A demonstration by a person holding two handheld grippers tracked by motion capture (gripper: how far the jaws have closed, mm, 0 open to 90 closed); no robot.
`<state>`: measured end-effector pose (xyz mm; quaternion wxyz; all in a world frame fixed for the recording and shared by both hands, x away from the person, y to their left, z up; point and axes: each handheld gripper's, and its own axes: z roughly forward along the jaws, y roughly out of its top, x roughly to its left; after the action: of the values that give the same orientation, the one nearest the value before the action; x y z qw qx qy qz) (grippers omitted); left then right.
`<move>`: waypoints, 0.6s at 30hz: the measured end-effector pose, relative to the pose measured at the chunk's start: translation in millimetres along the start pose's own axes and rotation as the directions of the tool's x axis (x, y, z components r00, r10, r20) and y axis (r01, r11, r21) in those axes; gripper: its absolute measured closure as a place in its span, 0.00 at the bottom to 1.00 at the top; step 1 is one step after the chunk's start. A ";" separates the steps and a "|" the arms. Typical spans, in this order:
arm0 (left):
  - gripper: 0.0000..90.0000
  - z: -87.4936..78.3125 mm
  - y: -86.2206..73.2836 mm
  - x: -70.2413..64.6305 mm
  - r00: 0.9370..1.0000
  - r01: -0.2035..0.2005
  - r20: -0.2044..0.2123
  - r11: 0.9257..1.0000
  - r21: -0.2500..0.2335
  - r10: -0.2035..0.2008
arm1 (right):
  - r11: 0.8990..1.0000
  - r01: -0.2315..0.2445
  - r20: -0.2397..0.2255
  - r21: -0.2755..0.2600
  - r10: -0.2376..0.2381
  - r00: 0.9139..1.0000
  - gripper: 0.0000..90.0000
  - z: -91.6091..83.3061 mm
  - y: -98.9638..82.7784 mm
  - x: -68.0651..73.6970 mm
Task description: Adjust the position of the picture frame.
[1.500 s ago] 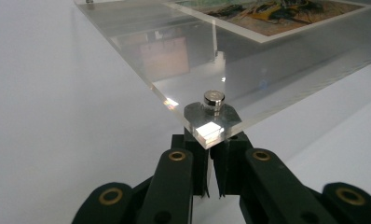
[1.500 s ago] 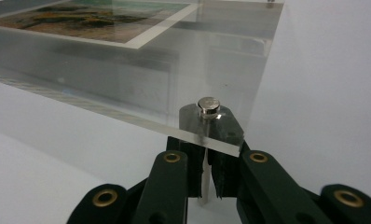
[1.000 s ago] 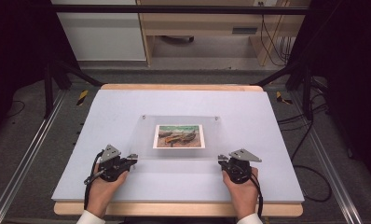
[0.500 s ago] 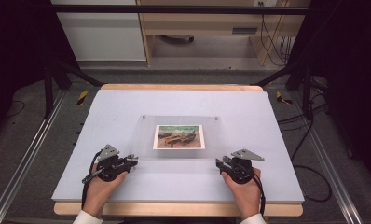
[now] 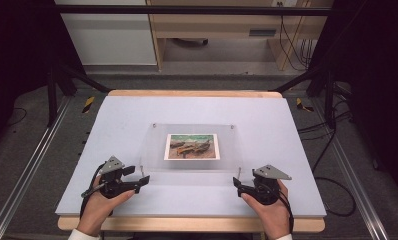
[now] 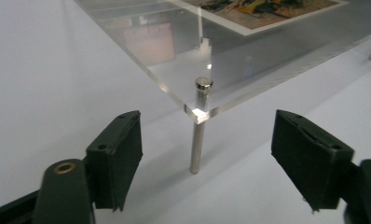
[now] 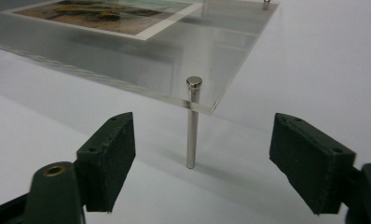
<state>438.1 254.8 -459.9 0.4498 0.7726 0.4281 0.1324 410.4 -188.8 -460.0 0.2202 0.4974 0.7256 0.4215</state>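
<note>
clear acrylic makes up the raised panel (image 5: pixel 194 147) that sits at the middle of the pale lavender table top (image 5: pixel 112 115), held up off it on thin metal standoff legs at its corners. under the panel lies a printed picture (image 5: pixel 192 146) of boats on a beach (white-bordered, seen through the plastic), near the panel's centre and a little toward its far edge.

the left gripper (image 5: pixel 132 182) rests at the panel's near left corner, held in the person's left hand (image 5: pixel 101 207). its jaws have just been opening and now stand spread wide; in the left gripper view the near left leg (image 6: pixel 198 126) rises upright between the two black pads (image 6: pixel 118 156), with clear gaps on both sides, so nothing is pinched. the panel's corner sits just above and beyond the pads, not touching them.

the right gripper (image 5: pixel 243 186) rests at the panel's near right corner, held in the person's right hand (image 5: pixel 271 212). its jaws have likewise just been opening and stand spread; in the right gripper view the near right leg (image 7: pixel 192 122) stands upright between the pads (image 7: pixel 110 158), apart from both. that leg's round cap pokes up through the panel's corner, and its foot stands on the table top.

both grippers lie on the table side of the panel nearest the person, well apart from each other, each aimed at its own corner of the panel. a wooden strip (image 5: pixel 187 224) edges the table top behind the hands.
</note>
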 end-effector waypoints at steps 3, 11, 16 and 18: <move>0.18 -2.2 3.0 -1.6 1.000 -0.004 0.017 1.000 -0.013 0.005 | 0.999 0.009 0.002 -0.031 -0.009 1.000 0.19 -4.0 2.6 0.9; 0.13 -12.7 13.3 -4.1 1.000 0.022 -0.017 0.992 -0.120 -0.024 | 0.996 0.022 -0.011 -0.090 -0.024 1.000 0.12 -10.1 11.0 0.4; 0.16 -20.9 27.2 -7.1 0.999 0.032 -0.039 0.987 -0.154 -0.038 | 0.989 0.039 0.000 -0.144 -0.040 0.999 0.13 -16.0 22.6 2.2; 0.16 -18.7 34.2 -7.1 0.999 0.024 -0.038 0.991 -0.135 -0.030 | 0.988 0.050 0.010 -0.148 -0.049 0.999 0.14 -16.1 29.7 2.4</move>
<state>441.3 252.3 -420.5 0.4941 0.7318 0.4375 0.1702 413.4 -188.5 -426.3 0.2692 0.4627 0.7037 0.4673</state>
